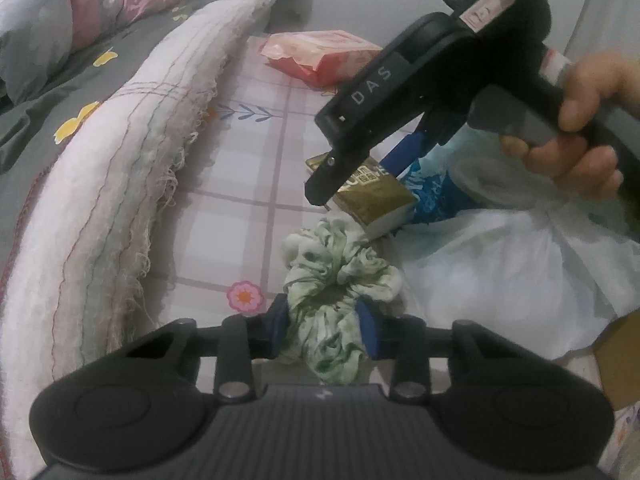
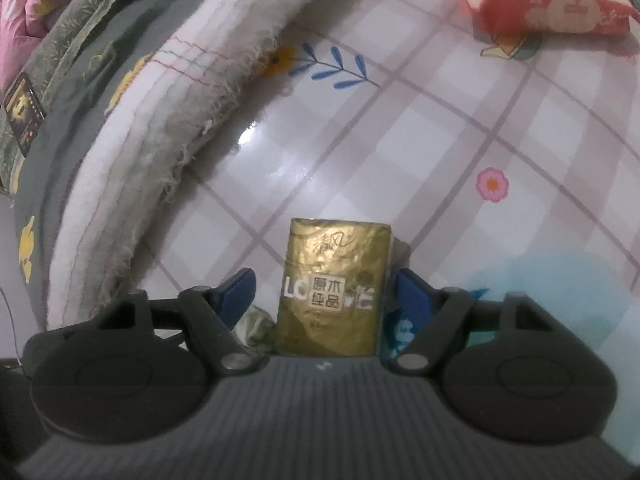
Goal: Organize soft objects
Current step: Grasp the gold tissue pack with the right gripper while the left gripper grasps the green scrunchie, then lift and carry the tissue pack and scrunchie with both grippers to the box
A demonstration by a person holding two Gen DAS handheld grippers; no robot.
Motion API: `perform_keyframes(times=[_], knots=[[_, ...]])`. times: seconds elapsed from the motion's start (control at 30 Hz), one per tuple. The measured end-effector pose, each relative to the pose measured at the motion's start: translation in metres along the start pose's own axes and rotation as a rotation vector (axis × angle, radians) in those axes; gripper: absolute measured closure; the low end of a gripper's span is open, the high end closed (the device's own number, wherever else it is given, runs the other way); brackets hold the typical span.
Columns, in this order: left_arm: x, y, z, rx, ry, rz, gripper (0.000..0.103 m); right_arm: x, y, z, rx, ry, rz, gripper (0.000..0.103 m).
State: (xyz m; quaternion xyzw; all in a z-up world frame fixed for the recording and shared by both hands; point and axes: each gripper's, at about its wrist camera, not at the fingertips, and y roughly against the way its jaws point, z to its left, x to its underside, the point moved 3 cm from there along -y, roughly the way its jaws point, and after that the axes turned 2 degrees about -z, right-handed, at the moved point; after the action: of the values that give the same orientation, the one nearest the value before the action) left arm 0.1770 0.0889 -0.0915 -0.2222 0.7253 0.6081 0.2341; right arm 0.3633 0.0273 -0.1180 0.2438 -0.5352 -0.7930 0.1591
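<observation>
Along the left edge of the checked tablecloth (image 1: 256, 168) a frayed white towel (image 1: 120, 184) is lying in a long roll, well apart from your work.

Your left gripper (image 1: 326, 322) is pinching the green-and-white scrunchie (image 1: 340, 276) between its blue pads (image 1: 368, 324). The fabric is bunching between them, so I judge the grip is real. The scrunchie is resting near the middle of the tablecloth, just beside the white plastic bag (image 1: 520, 264) on its right. Only a soft fold is caught. If you are lifting quickly, the cloth may be slipping out, because it gives under the pads.

Behind the scrunchie, the gold tissue pack (image 2: 334, 288) is lying flat, touching the scrunchie at its near corner. Your right gripper (image 2: 326, 292) is hanging over it with the jaws apart. The pack is sitting between the blue fingers (image 2: 412, 292), but they are not pressing on it. The right finger is standing close to the blue-printed bag (image 2: 404, 328) beside the pack. If you are closing now, that film may be getting trapped together with the pack and may be dragging the bag.

The two grippers are working near each other, so a lift of the scrunchie may be knocking the right one. Near the far right corner the pink wipes pack (image 1: 320, 56) is lying untouched.
</observation>
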Motion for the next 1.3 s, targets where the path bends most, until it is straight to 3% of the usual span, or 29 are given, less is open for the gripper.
perform_keyframes(times=[0.03, 0.1, 0.2, 0.7, 1.3], knots=[[0.000, 0.000, 0.001, 0.002, 0.005, -0.001, 0.070, 0.000, 0.000, 0.001, 0.003, 0.005, -0.004, 0.032], [-0.001, 0.000, 0.002, 0.006, 0.014, -0.002, 0.073, -0.002, 0.002, 0.001, 0.012, -0.002, -0.019, 0.047], [-0.002, 0.001, 0.004, 0.009, 0.021, -0.008, 0.078, -0.004, 0.004, -0.004, 0.007, -0.033, -0.026, 0.051], [-0.003, 0.046, -0.008, -0.028, -0.015, -0.094, 0.084, 0.009, 0.064, 0.004, -0.080, -0.063, -0.149, 0.052], [0.009, 0.119, -0.033, 0.017, -0.020, -0.207, 0.086, 0.098, 0.161, 0.026, -0.173, -0.115, -0.314, 0.052]])
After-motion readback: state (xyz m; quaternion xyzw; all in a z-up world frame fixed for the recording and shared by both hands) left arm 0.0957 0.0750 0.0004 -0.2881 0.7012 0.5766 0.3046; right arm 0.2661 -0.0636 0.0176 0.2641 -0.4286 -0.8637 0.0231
